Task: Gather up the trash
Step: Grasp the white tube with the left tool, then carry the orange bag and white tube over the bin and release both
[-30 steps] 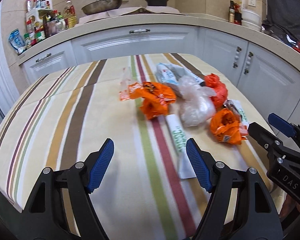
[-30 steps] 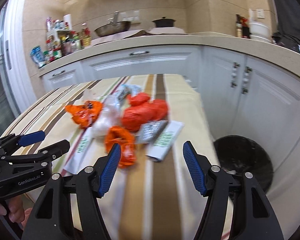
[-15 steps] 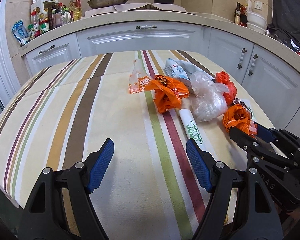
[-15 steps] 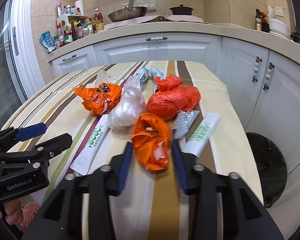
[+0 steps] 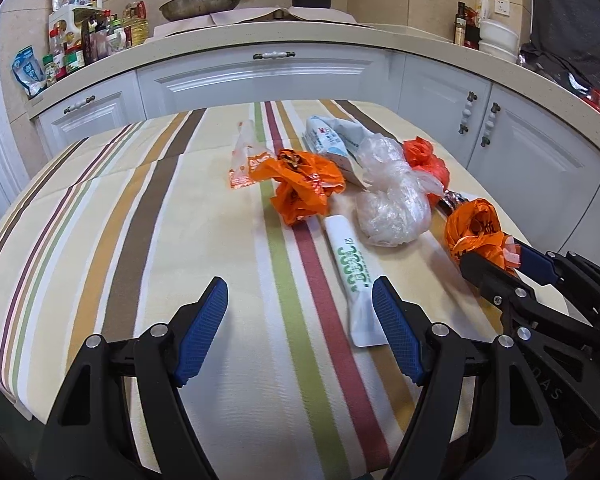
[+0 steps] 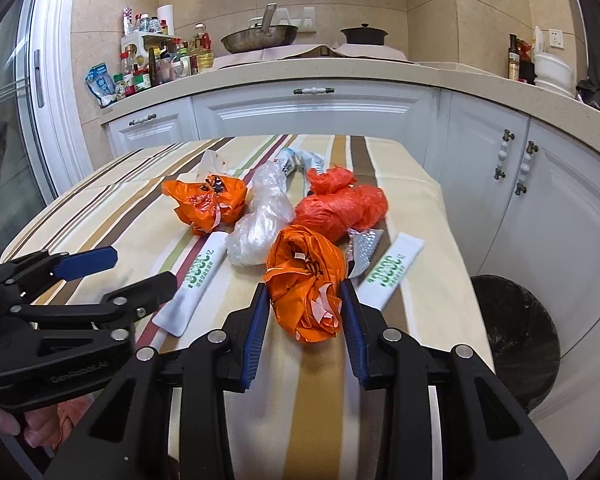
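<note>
Trash lies on the striped table (image 5: 120, 220). My right gripper (image 6: 305, 300) is shut on a crumpled orange bag (image 6: 306, 280), also seen in the left wrist view (image 5: 476, 232) with the right gripper (image 5: 500, 264) around it. My left gripper (image 5: 300, 312) is open and empty above the cloth, its right finger beside a white sachet with green print (image 5: 352, 272). Beyond lie another orange bag (image 5: 304, 188), a clear plastic bag (image 5: 392, 200), a red bag (image 6: 340, 208), a second white sachet (image 6: 392, 268) and a foil wrapper (image 6: 362, 246).
A black-lined trash bin (image 6: 516, 336) stands on the floor right of the table. White cabinets (image 5: 260, 80) and a counter with bottles (image 5: 84, 40), a pan (image 5: 200, 4) and a pot lie behind. A blue-white packet (image 5: 328, 144) and a small orange-printed wrapper (image 5: 246, 160) lie at the far side.
My right gripper moved forward and closed on the near orange bag, which now sits a little higher. The left gripper shifted slightly and stays open.
</note>
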Available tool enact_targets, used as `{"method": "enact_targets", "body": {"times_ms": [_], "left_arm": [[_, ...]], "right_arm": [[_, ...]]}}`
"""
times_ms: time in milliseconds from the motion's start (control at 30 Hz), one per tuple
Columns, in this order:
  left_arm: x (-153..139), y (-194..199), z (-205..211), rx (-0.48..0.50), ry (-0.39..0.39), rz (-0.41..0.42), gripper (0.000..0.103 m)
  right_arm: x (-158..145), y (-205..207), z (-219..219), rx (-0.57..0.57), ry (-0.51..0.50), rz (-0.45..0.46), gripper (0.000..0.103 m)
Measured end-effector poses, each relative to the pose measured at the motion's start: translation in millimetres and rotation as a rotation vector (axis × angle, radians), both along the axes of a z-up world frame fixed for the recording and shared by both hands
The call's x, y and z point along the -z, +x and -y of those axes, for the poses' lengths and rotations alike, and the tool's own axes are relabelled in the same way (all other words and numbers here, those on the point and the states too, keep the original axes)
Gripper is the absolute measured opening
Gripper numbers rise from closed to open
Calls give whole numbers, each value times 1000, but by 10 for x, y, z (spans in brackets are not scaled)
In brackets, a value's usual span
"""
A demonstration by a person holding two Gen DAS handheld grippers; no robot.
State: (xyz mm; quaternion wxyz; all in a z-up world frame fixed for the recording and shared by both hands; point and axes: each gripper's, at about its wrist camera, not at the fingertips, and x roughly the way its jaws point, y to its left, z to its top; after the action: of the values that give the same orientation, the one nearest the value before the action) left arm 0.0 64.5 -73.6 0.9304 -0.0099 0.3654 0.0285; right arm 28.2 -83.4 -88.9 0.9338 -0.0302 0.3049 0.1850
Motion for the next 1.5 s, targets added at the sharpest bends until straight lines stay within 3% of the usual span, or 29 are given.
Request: {"method": "enact_targets", "body": {"times_ms": [267,467,533,867,1167,1500], "left_arm": [[105,45,191,19,21,-12,69],[157,34,245,57,5,-21,37],[155,21,269,75,7,-18,21],[72,-65,218,84,6,0,21],[-223,-236,265,128,12,92,20],[-431,-10,712,241,-21,152,20]], "right_arm": [[-31,-73,197,38,18,9,36],[-35,-90,286,55,31,14,36],[-36,-104,315,60,35,17,36],[-78,-188,386,80,38,35,36],[-146,-224,567,141,22,57,36],[-218,-176,1037,290,-3,86,36]]}}
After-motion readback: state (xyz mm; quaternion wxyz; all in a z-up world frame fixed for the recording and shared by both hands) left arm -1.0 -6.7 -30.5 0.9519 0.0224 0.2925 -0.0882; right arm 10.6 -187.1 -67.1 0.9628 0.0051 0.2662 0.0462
